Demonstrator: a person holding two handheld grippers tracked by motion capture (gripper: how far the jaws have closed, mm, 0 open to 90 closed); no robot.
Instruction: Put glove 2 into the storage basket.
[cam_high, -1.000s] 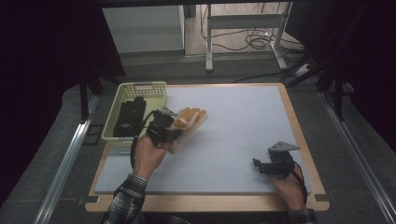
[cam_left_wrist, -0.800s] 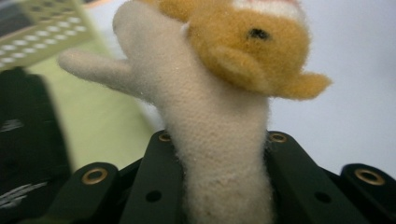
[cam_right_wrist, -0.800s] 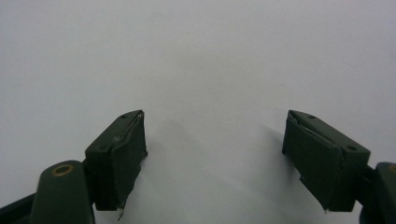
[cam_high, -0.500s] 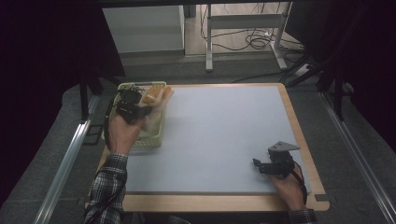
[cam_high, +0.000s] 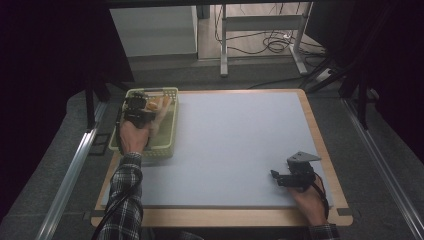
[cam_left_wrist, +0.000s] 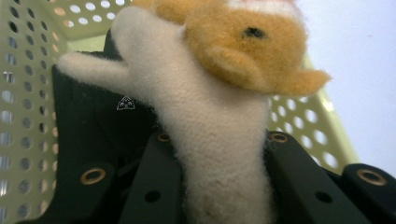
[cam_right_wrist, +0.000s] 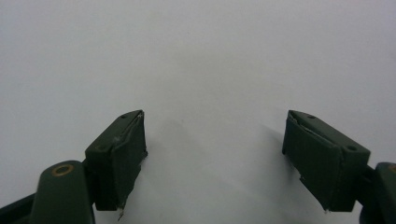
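Note:
A plush toy (cam_high: 160, 107) with an orange head and a pale cream body hangs over the yellow-green perforated basket (cam_high: 173, 131) at the table's left edge. My left gripper (cam_high: 145, 108) is shut on it. In the left gripper view the jaws press the cream body (cam_left_wrist: 219, 140) from both sides, the orange head tips to the upper right, and the basket wall (cam_left_wrist: 28, 93) curves behind. My right gripper (cam_high: 276, 175) rests low on the white mat near the front right corner. Its jaws (cam_right_wrist: 215, 140) stand open with bare mat between them.
A black object (cam_left_wrist: 88, 121) lies inside the basket under the toy. The white mat (cam_high: 240, 135) covers most of the wooden table (cam_high: 220, 218). Metal rails run along both sides, and table legs and cables lie on the floor beyond the far edge.
My left gripper has carried the plush toy leftward from the mat to a spot over the basket and a little lower. The right gripper has stayed where it was.

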